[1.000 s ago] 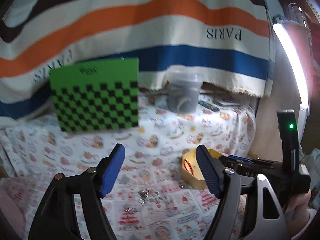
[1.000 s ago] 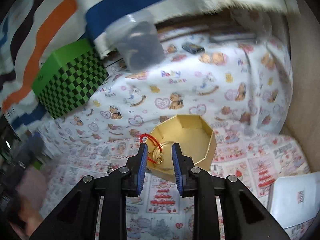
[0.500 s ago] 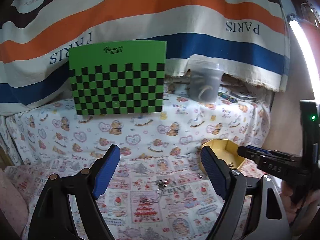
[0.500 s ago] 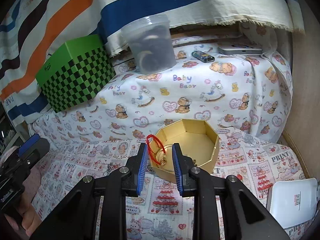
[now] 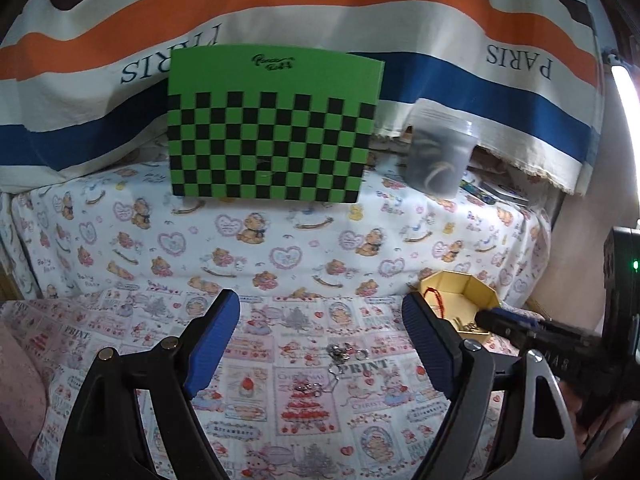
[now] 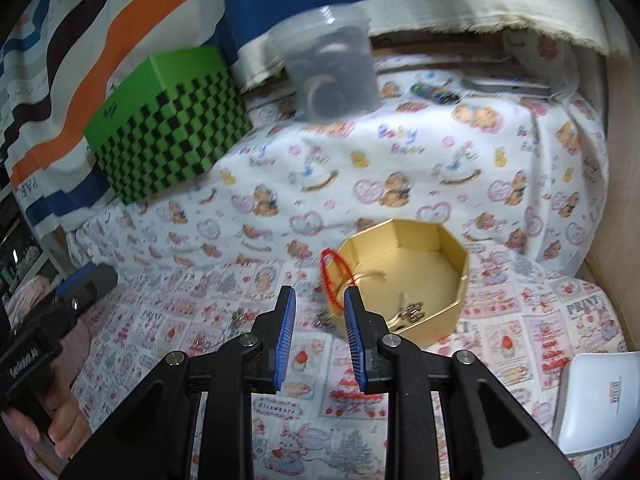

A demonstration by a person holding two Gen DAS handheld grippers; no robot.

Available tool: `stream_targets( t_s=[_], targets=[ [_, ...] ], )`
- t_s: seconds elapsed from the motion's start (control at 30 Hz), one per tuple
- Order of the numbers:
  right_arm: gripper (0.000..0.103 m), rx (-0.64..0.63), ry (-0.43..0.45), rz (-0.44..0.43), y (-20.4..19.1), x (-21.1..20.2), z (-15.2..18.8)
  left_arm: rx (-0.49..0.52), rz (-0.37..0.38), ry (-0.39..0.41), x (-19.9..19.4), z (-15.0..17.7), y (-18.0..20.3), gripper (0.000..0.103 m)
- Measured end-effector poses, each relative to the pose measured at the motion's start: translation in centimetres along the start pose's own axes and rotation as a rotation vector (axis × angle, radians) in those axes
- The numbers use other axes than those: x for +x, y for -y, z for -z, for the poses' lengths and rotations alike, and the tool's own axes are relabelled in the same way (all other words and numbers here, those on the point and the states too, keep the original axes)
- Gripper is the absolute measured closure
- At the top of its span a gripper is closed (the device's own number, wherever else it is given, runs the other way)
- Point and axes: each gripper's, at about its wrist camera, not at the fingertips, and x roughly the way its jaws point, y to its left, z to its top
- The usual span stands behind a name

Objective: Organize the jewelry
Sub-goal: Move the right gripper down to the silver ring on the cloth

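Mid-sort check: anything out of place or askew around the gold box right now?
Yes. The red cord hangs over the near rim of the gold octagonal box, half in and half out. A few small silver pieces lie loose on the printed cloth, outside the box.

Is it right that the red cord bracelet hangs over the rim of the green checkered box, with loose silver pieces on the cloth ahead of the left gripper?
Not quite. The red cord bracelet hangs over the rim of the gold octagonal box, as the right wrist view shows. The loose silver pieces do lie on the cloth ahead of the left gripper.
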Motion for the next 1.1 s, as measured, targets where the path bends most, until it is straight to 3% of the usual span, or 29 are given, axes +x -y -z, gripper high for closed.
stream_targets(
  t_s=[0.47,0.67,0.87,1.1],
  targets=[
    [0.076,-0.074,-0.178,0.054,-2.3,5.3,2.1,-0.019,-0.051,-0.028,1.6,0.3,-1.2,0.021],
    [0.076,0.095,-0.276,0.078,-0.7,8.6,0.9,-0.011,-0.067,-0.027,1.8,0.3,-1.6,0.021],
    [0.076,0.104,-0.25,0.229,-2.1,10.0,0.6,-0.064,-0.054,-0.041,2.0,0.1,-2.8,0.021],
    [0.076,-0.007,-0.188,0.237,-4.0,10.9,0.3,-0.094,-0.078,-0.034,2.0,-0.2,-4.1,0.021]
  ],
)
